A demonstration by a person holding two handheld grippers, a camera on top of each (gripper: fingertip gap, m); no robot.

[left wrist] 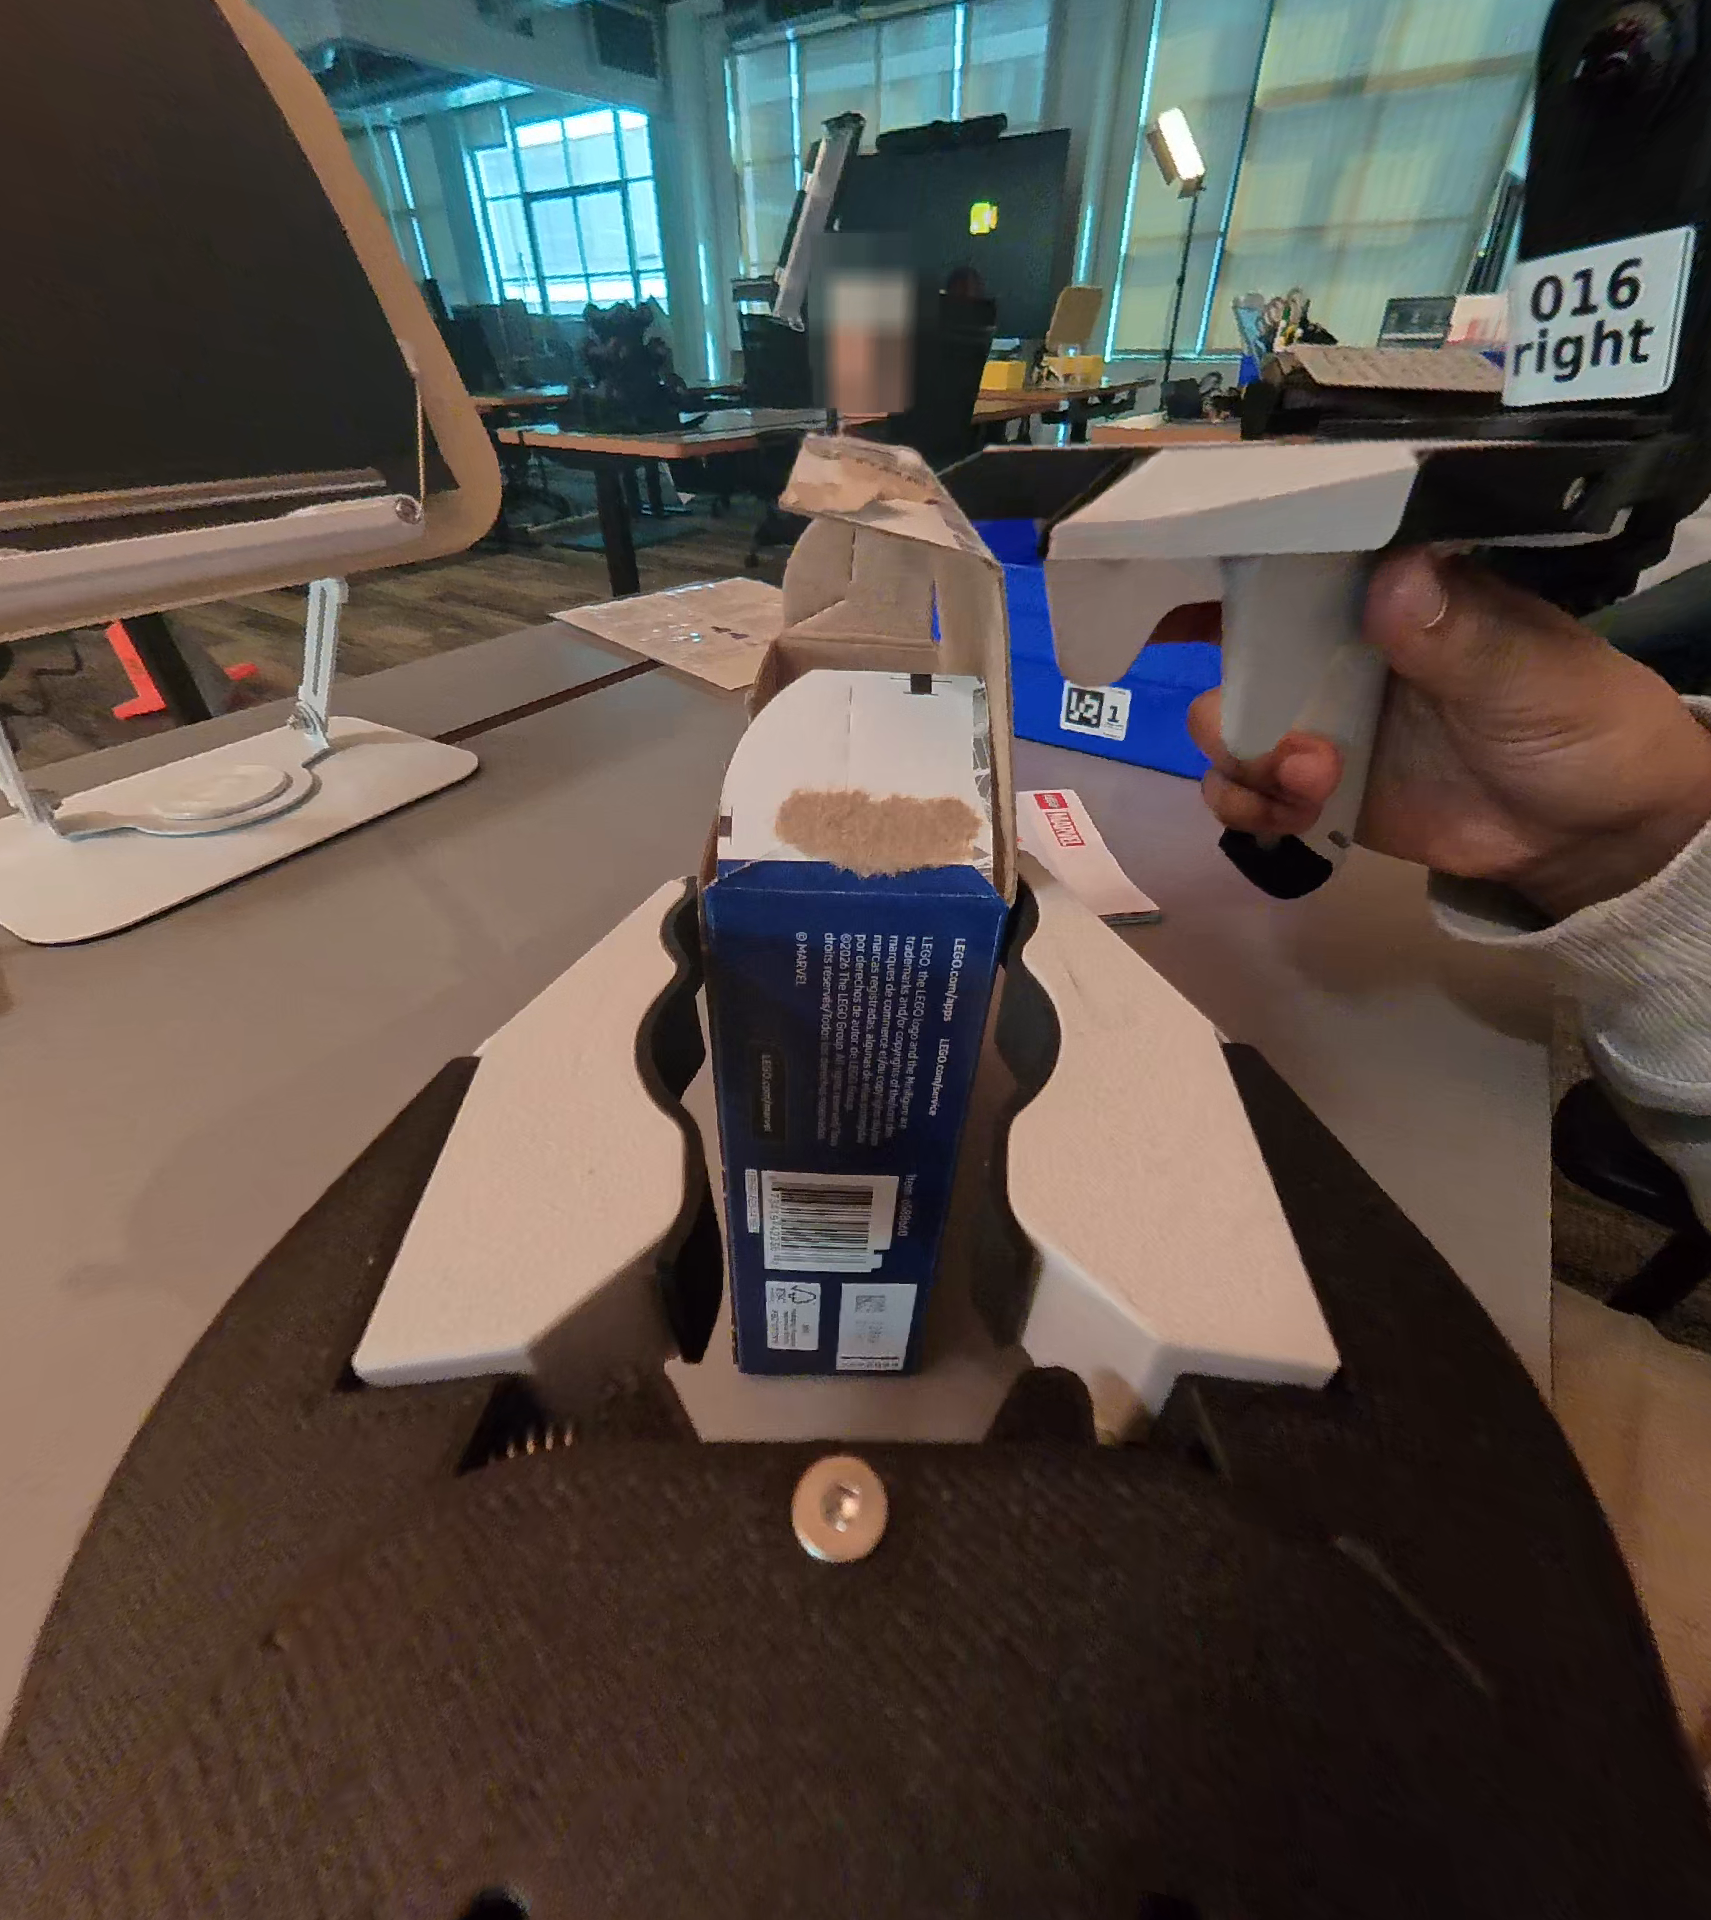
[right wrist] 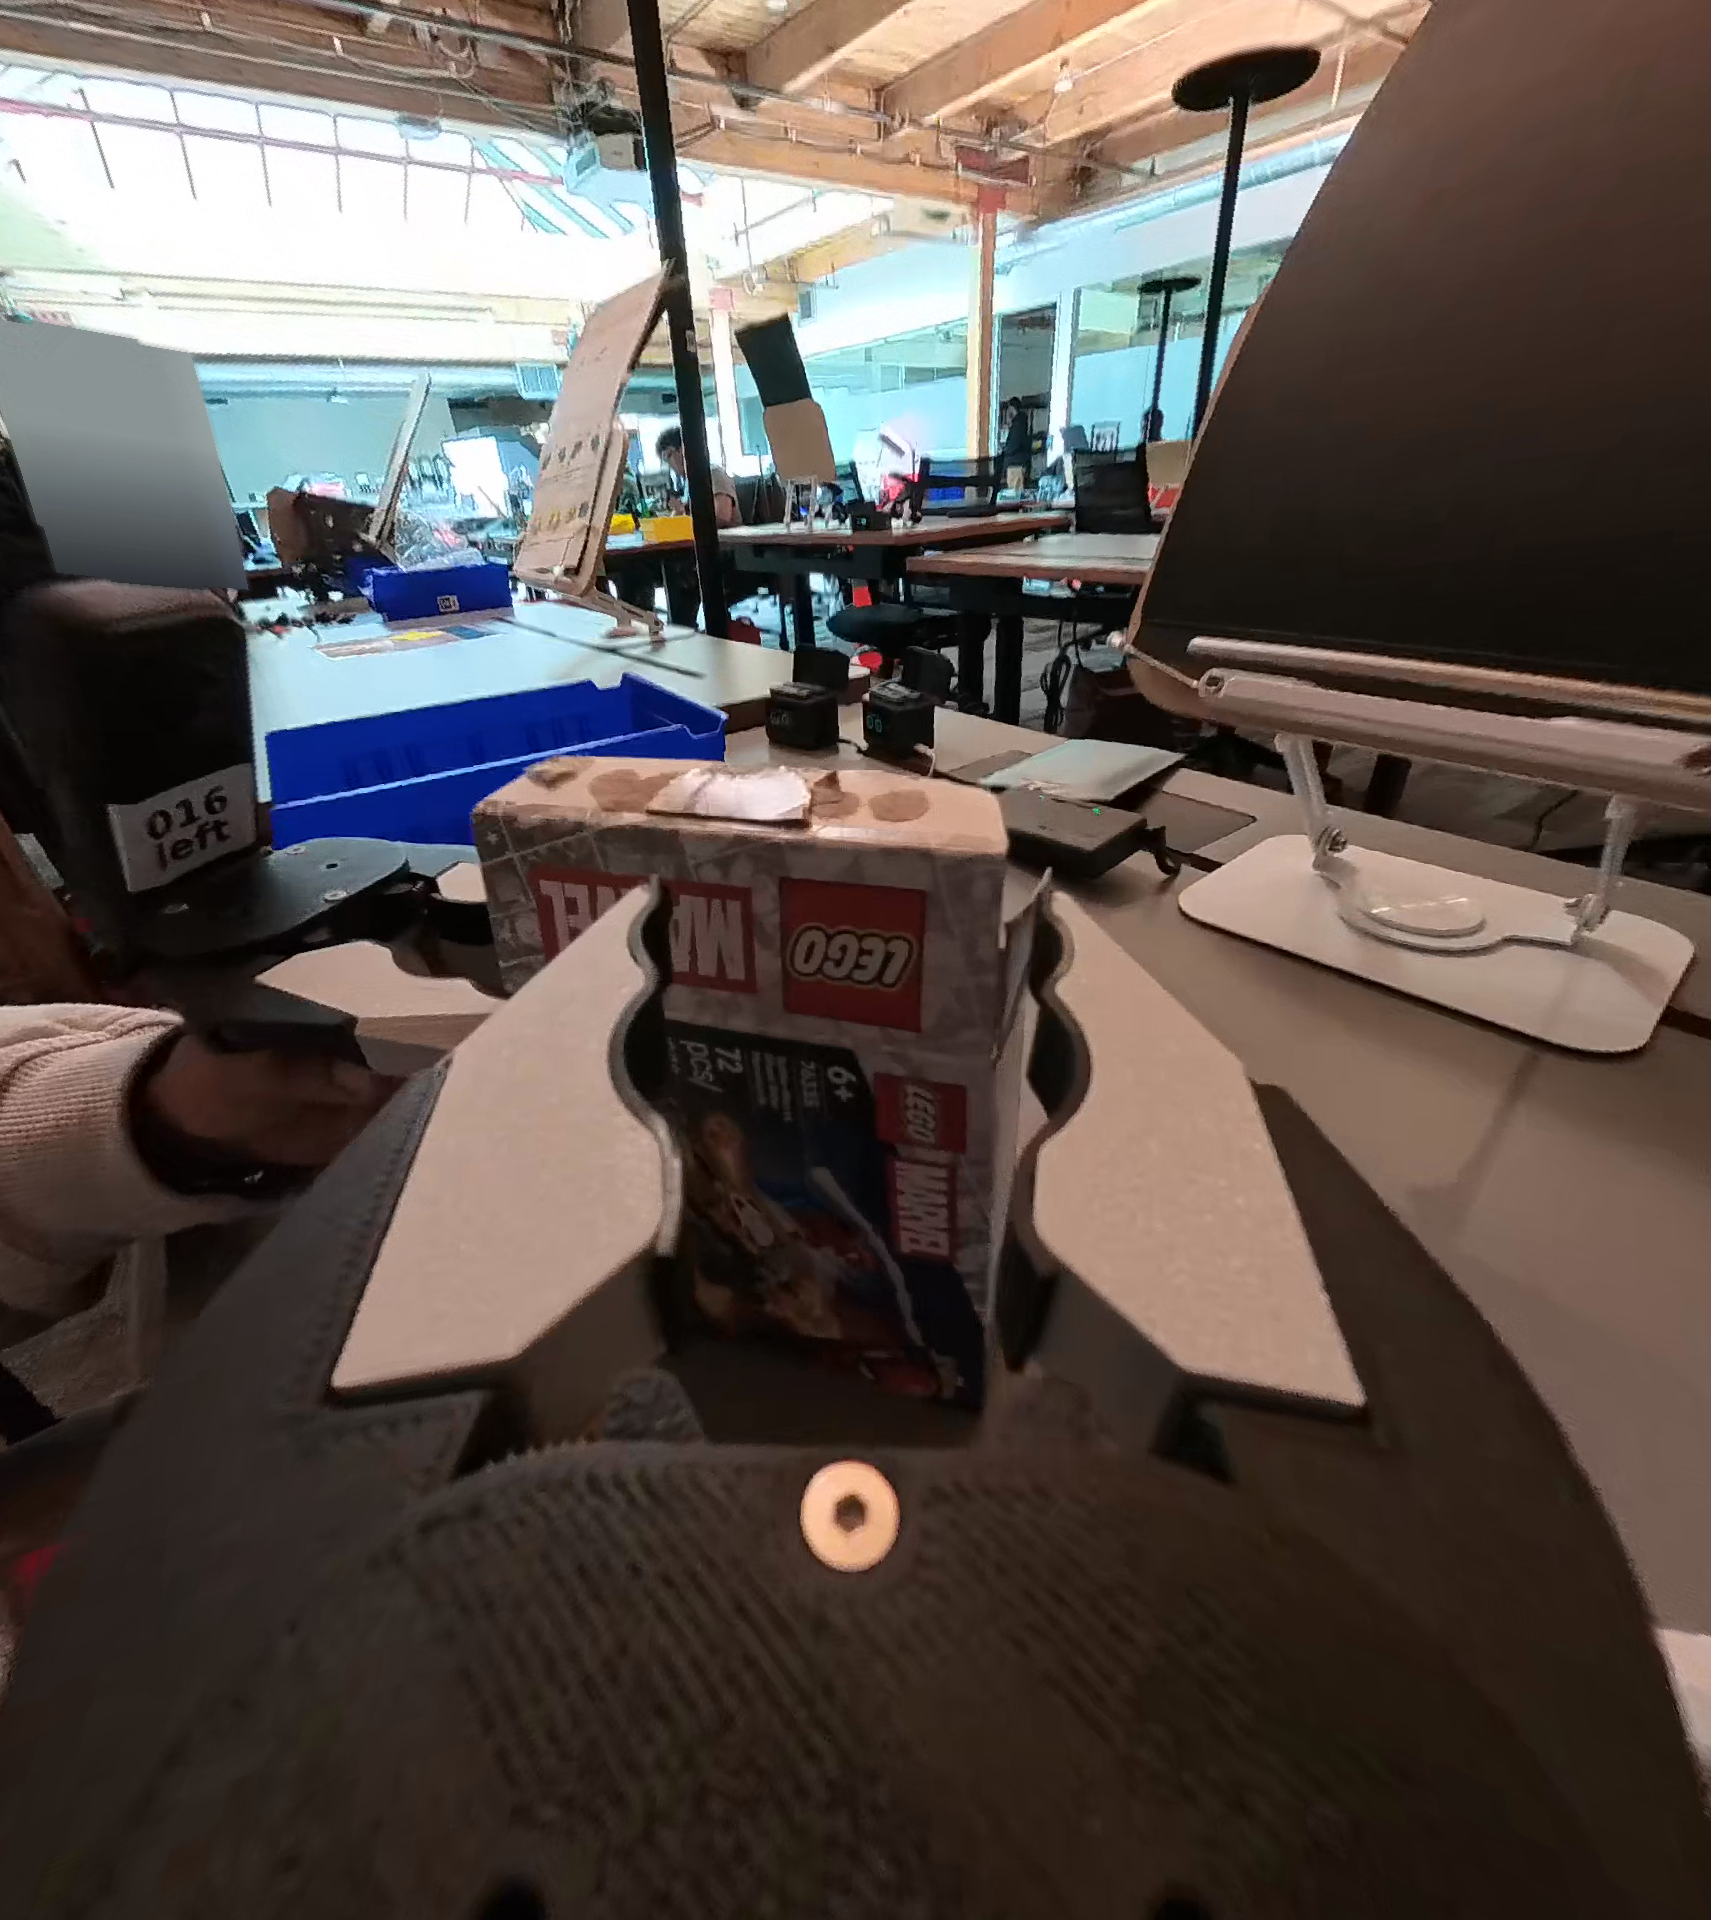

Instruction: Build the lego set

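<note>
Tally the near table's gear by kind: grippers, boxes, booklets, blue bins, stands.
Grippers: 2, left gripper and right gripper
Lego box: 1
Booklet: 1
Blue bin: 1
Stand: 1
Total: 6

We see a grey table (left wrist: 207, 1091) filling the lower left of the left wrist view. On it rest a white tablet stand base (left wrist: 196, 810) at left, a blue bin (left wrist: 1100, 665) at upper right, a booklet (left wrist: 1079, 852) beside it, and a clear plastic sheet (left wrist: 674, 613) farther back.
</note>
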